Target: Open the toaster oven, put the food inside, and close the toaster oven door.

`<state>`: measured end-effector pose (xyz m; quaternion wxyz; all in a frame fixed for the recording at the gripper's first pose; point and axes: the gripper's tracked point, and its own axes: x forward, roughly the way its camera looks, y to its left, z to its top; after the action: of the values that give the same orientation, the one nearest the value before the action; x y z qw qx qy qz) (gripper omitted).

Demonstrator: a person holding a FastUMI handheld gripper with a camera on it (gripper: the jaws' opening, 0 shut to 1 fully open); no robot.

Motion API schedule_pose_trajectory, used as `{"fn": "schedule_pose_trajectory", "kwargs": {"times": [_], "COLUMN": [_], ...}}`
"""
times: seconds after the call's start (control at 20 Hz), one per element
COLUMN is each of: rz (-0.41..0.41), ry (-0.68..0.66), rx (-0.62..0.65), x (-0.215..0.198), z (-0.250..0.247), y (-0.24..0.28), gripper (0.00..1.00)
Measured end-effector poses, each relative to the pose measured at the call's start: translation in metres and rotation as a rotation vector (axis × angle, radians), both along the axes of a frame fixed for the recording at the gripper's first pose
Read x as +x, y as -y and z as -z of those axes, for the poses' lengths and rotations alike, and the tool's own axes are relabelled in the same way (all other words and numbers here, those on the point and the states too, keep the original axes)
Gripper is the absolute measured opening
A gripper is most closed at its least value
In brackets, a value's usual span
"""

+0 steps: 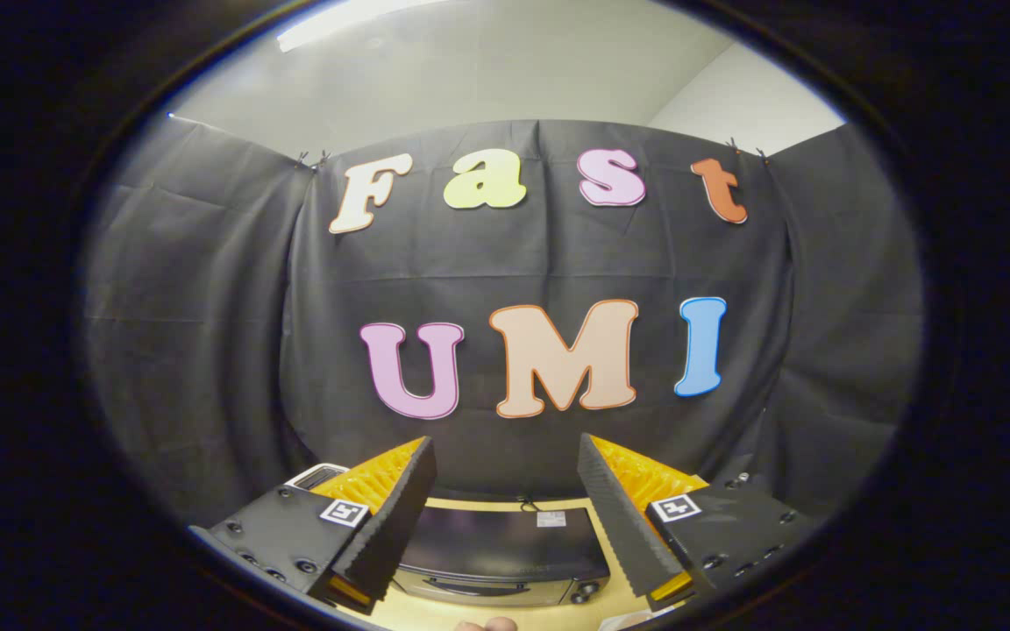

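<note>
We are holding the gripper [505, 499] high above the toaster oven [505, 548], which is sitting on the table [588, 605] below and between the fingers, its door seemingly closed. Coming down from here, we are risking missing the door handle, since it is showing only dimly. The gripper is standing wide open, holding and touching nothing.

The gripper [507, 456] is hanging open in free air; the toaster oven [505, 548] is sitting below between its fingers.
</note>
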<state>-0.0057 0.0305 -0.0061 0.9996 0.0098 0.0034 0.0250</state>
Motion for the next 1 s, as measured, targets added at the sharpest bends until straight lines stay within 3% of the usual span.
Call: {"fn": "schedule_pose_trajectory", "kwargs": {"times": [0.5,1.0], "rz": [-0.020,0.002], "ry": [0.003,-0.094], "rx": [0.001,-0.004], "x": [0.011,0.044], "z": [0.013,0.108], "y": [-0.012,-0.016], "gripper": [1.00,1.00]}}
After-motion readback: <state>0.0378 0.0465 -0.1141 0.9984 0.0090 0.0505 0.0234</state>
